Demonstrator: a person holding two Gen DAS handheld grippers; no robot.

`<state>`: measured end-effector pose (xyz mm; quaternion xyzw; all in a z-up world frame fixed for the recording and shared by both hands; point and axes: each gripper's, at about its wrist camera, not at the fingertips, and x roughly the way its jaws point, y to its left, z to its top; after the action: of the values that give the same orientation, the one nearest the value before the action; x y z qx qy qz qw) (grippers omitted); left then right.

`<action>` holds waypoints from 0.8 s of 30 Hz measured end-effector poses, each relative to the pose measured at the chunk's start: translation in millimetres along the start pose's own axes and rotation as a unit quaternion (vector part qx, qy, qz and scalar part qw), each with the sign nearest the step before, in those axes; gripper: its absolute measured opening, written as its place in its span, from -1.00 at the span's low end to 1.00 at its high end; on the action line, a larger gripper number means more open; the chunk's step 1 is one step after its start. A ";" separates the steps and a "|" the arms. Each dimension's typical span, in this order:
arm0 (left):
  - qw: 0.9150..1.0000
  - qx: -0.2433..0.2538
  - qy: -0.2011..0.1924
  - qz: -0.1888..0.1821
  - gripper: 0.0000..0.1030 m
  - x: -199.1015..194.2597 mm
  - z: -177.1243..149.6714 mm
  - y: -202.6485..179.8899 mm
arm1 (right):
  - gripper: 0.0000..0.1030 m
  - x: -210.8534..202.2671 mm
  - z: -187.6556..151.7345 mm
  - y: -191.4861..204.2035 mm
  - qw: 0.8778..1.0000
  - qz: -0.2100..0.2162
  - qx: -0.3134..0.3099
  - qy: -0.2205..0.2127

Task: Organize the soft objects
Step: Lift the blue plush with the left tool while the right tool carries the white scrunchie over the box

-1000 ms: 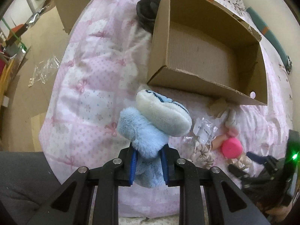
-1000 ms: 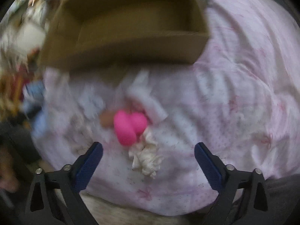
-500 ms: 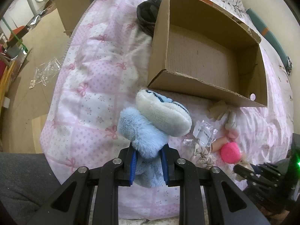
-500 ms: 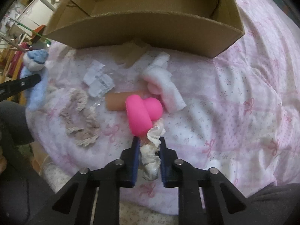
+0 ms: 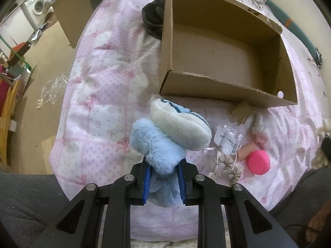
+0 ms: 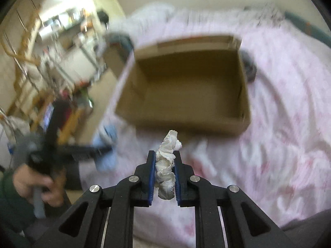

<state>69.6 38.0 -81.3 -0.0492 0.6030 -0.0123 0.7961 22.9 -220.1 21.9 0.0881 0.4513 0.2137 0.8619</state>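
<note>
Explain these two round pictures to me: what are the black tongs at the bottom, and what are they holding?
No robot here: a person holds a hand tool in each hand, each with two fingers and a wide-angle camera looking along them. One picture is from the left tool, the other, blurred, from the right. The left gripper is shut on a fluffy blue plush toy. The right gripper is shut on a white frilly scrunchie. Both are over a bed with a pink quilt, where an open cardboard box sits, nothing visible inside. Beside it lie a beige scrunchie and a pink round thing.

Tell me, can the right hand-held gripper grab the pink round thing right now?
Probably not yet: the right hand-held gripper is already shut on a white scrunchie, so nothing else fits. The pink round thing lies uncovered.
</note>
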 end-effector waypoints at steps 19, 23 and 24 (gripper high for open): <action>0.999 0.013 -0.038 0.028 -0.60 -13.5 0.7 -3.5 | -0.67 23.3 -13.3 -1.7 1.000 -0.019 0.018 -0.004; 0.998 0.025 -0.055 0.033 -0.60 -21.1 -1.4 -11.1 | -0.67 24.2 -12.5 -3.7 1.000 -0.018 0.024 -0.002; 0.997 0.024 -0.062 0.034 -0.60 -24.7 -1.5 -11.9 | -0.67 23.7 -12.2 -4.0 1.000 -0.016 0.025 -0.004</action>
<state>61.9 28.0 -56.9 -0.0097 0.5535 0.0034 0.8328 25.9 -213.6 -4.1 0.1032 0.4547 0.1881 0.8644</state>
